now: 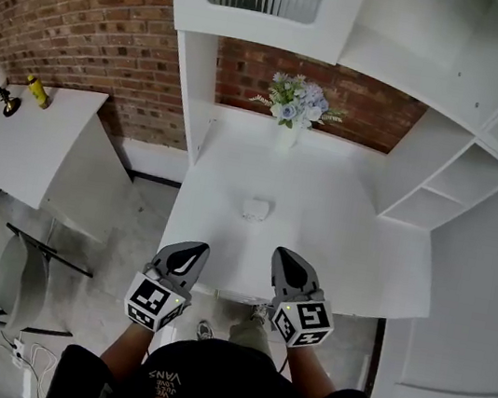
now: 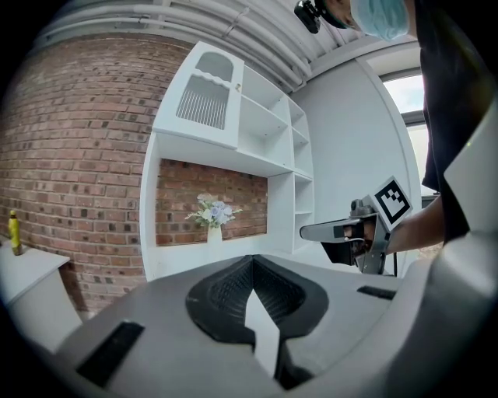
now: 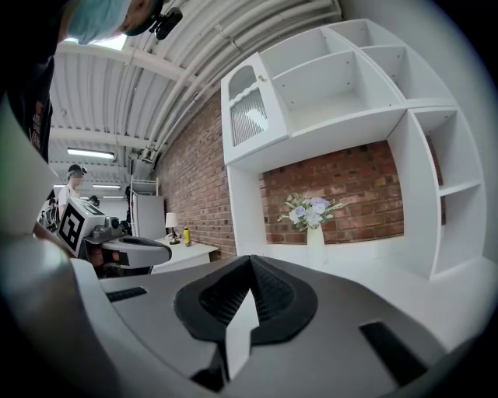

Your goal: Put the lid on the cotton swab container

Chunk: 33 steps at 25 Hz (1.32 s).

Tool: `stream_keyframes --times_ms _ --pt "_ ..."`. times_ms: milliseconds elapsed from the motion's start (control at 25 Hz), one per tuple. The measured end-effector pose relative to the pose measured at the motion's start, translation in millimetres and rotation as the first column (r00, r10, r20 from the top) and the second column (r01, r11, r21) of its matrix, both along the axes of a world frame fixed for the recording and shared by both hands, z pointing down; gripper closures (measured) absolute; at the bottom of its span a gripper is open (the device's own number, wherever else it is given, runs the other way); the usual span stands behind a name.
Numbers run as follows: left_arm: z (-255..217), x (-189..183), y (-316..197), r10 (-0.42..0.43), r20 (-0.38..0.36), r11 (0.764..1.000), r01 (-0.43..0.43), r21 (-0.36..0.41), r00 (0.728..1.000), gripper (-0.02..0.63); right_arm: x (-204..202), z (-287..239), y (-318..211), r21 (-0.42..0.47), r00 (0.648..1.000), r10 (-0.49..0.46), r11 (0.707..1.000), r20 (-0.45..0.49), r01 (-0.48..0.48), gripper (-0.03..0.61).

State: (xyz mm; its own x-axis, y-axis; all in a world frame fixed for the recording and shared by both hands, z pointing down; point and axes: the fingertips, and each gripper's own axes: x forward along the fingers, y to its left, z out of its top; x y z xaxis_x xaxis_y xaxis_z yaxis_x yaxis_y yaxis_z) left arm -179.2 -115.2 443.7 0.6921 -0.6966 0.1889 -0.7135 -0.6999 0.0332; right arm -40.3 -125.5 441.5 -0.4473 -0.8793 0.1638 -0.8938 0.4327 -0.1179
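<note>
Small white container (image 1: 255, 209) on the desk (image 1: 348, 229): too small for detail.

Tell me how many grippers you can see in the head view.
2. The left gripper hangs at the white desk's near edge, shut and empty; the right gripper is beside it on the right, also shut and empty. None looks hidden.
</note>
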Motion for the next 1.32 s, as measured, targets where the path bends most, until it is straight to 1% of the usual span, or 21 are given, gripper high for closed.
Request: stream_keyframes --times_ms 280,640,1000,1320 --pt "-0.2 -3.7 18.3 0.001 -0.011 1.0 -0.001 0.012 1.0 0.607 -7.4 5.7 18.9 -0.011 1.0 -0.001 1.0 0.007 0.001 0.578" --pt "2.5 -8.9 30.2 -0.004 -0.025 1.0 0.004 0.009 1.0 0.609 -17.2 7.7 30.9 -0.015 1.0 -0.014 1.0 -0.011 0.014 0.58" --pt "5.0 -11.9 29.3 -0.007 -0.034 1.0 0.007 0.006 0.999 0.609 -23.4 8.9 28.7 -0.019 0.999 -0.024 1.0 -0.033 0.023 0.58" --pt "5.0 -9.7 23.9 0.01 -0.028 1.0 -0.009 0.011 1.0 0.609 -24.1 9.9 23.7 -0.022 0.999 -0.027 0.999 -0.037 0.026 0.58"
